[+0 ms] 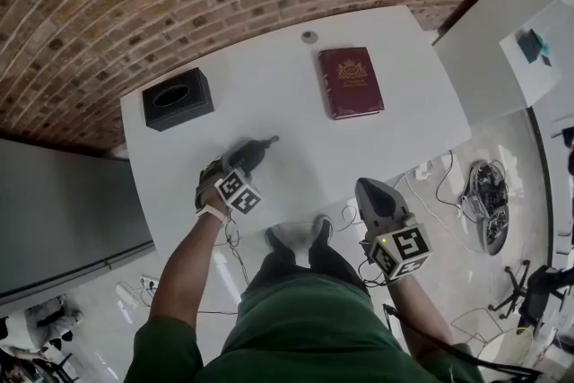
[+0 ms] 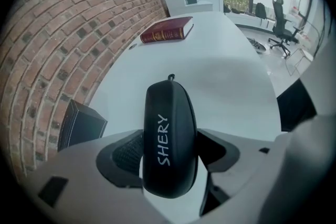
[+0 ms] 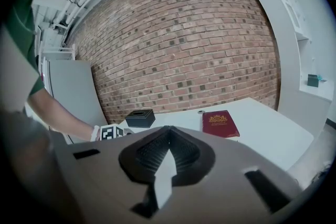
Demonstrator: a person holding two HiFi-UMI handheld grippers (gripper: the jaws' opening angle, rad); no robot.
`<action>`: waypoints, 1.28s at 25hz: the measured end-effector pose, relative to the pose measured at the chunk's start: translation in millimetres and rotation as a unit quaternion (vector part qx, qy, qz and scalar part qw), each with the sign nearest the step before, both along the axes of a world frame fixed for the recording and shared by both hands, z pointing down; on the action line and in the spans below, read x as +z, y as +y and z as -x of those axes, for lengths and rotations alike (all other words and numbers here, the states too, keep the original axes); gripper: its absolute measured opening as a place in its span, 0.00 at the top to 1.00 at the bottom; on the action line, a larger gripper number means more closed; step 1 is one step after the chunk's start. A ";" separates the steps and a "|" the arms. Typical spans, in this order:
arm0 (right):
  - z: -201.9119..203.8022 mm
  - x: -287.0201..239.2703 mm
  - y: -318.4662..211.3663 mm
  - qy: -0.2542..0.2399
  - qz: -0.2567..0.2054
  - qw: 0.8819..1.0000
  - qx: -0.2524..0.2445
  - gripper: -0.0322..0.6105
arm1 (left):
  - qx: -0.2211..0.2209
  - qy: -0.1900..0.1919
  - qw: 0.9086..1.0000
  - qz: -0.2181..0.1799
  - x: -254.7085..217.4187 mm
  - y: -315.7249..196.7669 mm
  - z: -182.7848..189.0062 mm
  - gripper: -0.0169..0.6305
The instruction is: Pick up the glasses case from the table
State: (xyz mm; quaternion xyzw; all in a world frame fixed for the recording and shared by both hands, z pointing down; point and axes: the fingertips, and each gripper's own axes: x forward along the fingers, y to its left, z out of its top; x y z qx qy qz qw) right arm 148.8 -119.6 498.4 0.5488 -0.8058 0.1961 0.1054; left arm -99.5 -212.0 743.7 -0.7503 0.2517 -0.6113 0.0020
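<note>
The glasses case point(image 2: 169, 128) is a black oblong hard case with "SHERY" written on it in white. My left gripper point(image 2: 169, 153) is shut on its near end, and the case points away over the white table point(image 2: 226, 86). In the head view the glasses case point(image 1: 254, 153) sits in the left gripper point(image 1: 239, 164) above the table's front left part. Whether it touches the tabletop I cannot tell. My right gripper point(image 1: 367, 187) hangs off the table's front edge, jaws closed on nothing, as the right gripper view point(image 3: 167, 139) shows.
A dark red book point(image 1: 350, 82) lies at the table's far right. At the far left stands a black tissue box point(image 1: 178, 99), with a small round disc point(image 1: 308, 37) near the back edge. Cables and a device point(image 1: 484, 197) lie on the floor to the right.
</note>
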 end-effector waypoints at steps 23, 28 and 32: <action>30.7 -16.7 -8.2 0.012 -0.022 0.998 -0.058 0.95 | -0.108 0.215 0.969 -0.056 -119.8 58.8 -12.7 0.50; 35.0 -23.7 -7.9 0.019 -0.032 0.997 -0.063 0.95 | -0.131 0.268 0.952 -0.074 -155.8 71.9 -15.6 0.50; 37.1 -29.1 -6.9 0.019 -0.038 0.997 -0.069 0.95 | -0.151 0.308 0.935 -0.089 -183.1 80.2 -17.2 0.50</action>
